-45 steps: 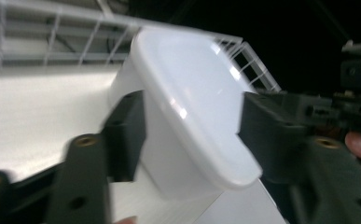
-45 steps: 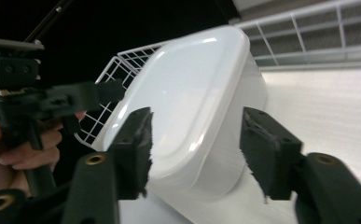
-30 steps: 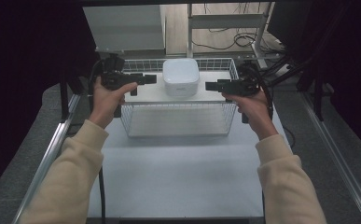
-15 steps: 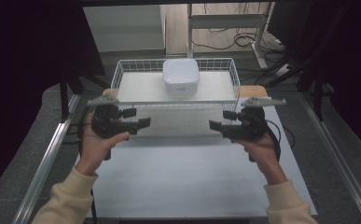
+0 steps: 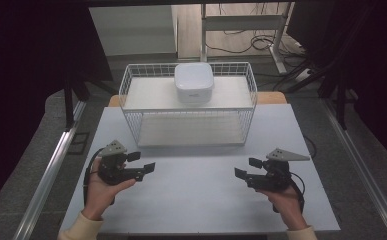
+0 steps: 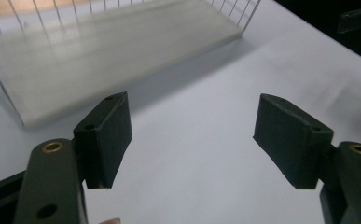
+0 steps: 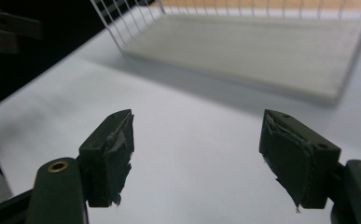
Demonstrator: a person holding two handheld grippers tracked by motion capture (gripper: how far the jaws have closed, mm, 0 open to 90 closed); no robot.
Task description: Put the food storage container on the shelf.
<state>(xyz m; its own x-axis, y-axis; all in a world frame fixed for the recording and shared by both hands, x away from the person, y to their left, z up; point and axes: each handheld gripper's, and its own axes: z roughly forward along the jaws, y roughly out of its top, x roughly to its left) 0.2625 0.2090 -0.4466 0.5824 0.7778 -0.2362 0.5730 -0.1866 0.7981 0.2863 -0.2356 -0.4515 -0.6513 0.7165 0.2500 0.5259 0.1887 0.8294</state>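
left tool (image 5: 147, 166) apart, empty; right tool (image 5: 244, 167) just widened, empty; both near wire basket (image 5: 131, 80).

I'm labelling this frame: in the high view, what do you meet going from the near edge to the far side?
The two grippers, left gripper and right gripper, level with each other → wire basket → white box.

Table (image 5: 196, 195) evenly lit from above, bright white; surroundings near black. Soft shadow beside basket (image 5: 188, 107) base in both gripper views. Basket wires (image 6: 24, 14) blurred, out of focus; near pads (image 7: 110, 154) sharper. High view slightly soft, no glare.
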